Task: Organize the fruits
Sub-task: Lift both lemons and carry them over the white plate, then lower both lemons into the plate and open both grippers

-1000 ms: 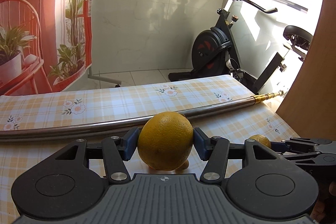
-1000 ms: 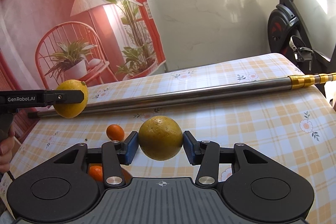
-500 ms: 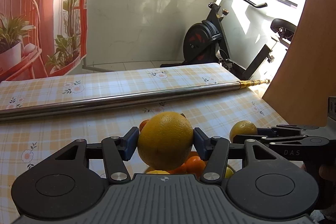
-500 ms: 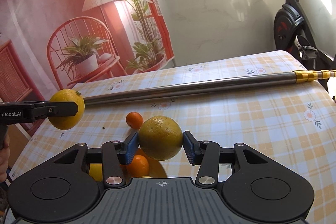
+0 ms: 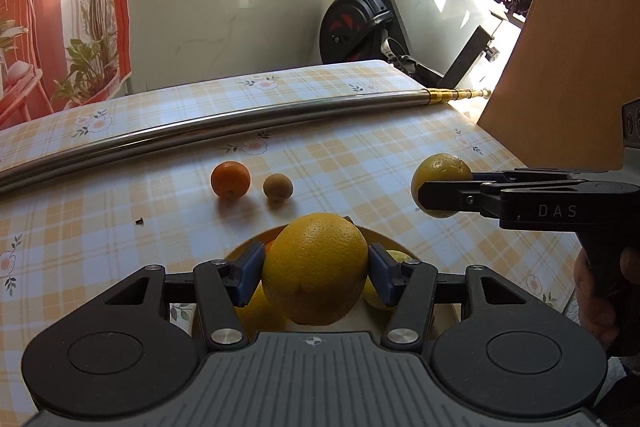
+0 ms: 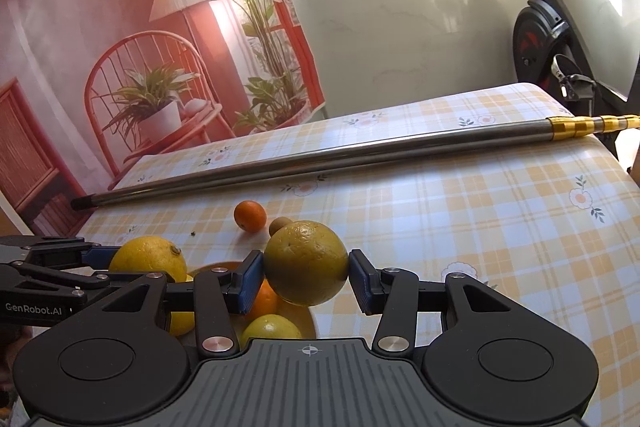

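Fruits are split between both tools: the left hand-held gripper (image 5: 316,273) is clamped on a yellow orange (image 5: 315,269) above the fruit bowl (image 5: 256,241), the right hand-held gripper (image 6: 306,281) on a duller orange (image 6: 306,263). A tangerine (image 5: 230,179) and kiwi (image 5: 277,186) sit on the worktop (image 5: 100,227) near a metal pole (image 5: 200,127).

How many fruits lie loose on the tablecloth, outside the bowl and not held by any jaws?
2: a small orange and, just right of it, a brown kiwi, both before the metal pole. More may hide behind the gripped fruit.
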The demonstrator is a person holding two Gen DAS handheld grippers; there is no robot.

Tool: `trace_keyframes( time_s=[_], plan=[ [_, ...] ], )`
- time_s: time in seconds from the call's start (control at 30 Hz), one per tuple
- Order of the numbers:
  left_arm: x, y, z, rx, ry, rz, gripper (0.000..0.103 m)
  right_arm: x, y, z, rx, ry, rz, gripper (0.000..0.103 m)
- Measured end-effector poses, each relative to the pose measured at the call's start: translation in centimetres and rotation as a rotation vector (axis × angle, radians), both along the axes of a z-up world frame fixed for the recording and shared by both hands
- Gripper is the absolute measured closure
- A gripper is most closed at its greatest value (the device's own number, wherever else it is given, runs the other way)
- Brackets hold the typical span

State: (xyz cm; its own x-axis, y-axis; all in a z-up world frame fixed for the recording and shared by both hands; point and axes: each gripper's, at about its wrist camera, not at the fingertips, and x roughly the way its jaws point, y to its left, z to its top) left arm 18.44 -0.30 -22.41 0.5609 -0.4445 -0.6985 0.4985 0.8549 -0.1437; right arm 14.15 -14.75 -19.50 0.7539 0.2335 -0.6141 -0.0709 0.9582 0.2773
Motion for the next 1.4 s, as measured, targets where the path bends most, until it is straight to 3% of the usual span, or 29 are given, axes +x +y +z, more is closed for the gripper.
trace_keyframes(
  time_s=[0.8, 1.4],
  plan=[
    [-0.3, -2.4, -2.1, 0.067, 0.036, -0.049, 0.045, -0.1, -0.6, -0.4, 0.012, 0.004, -0.022, 0.06],
    [0.6, -2.1, -2.7, 0.03, 0.091, -0.03, 0.045, -0.3, -1.0, -0.8, 0.016, 0.01, -0.019, 0.06]
  ],
)
